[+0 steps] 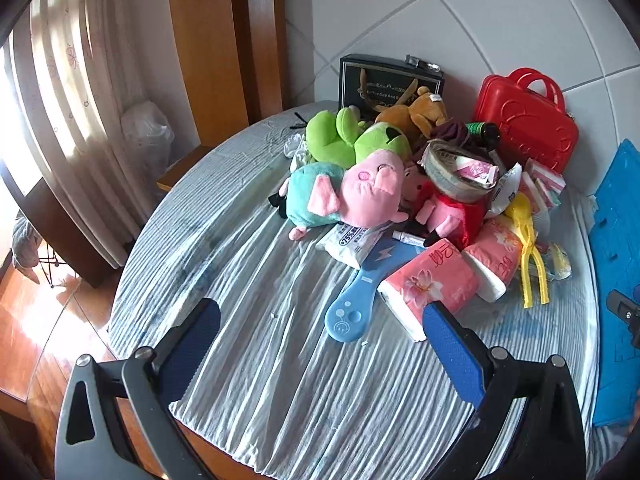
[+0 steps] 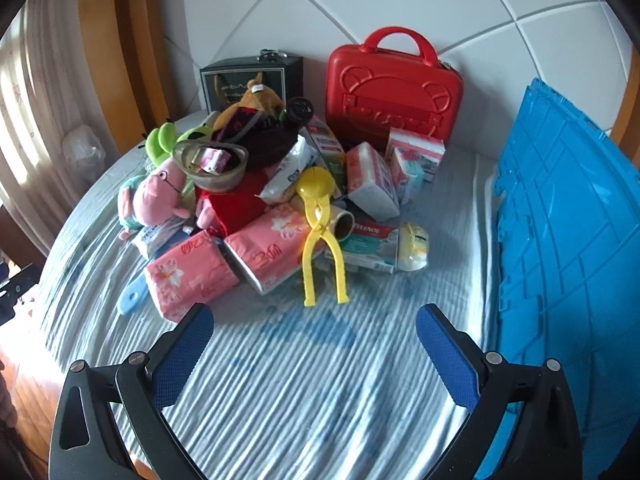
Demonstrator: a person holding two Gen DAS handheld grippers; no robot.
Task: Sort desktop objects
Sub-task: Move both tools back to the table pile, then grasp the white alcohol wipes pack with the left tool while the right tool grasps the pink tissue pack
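A heap of objects lies on the striped cloth of the table [image 1: 256, 288]. In it are a pink pig plush [image 1: 360, 192], a green frog plush [image 1: 352, 140], pink tissue packs [image 1: 432, 280] [image 2: 192, 276], a blue paddle-shaped brush [image 1: 356, 300], a yellow snowball clamp [image 2: 320, 232] [image 1: 528, 240] and a Tylenol box [image 2: 372, 240]. My left gripper [image 1: 320, 316] is open just short of the brush and a tissue pack, with nothing between its fingers. My right gripper [image 2: 316, 320] is open in front of the yellow clamp, also holding nothing.
A red carry case [image 2: 394, 88] [image 1: 528, 120] and a black box [image 2: 252, 80] [image 1: 388, 80] stand at the back against the white wall. A blue plastic crate [image 2: 560, 240] [image 1: 616, 240] sits along the right side. Wooden floor [image 1: 36, 320] and curtains [image 1: 60, 80] lie left of the table.
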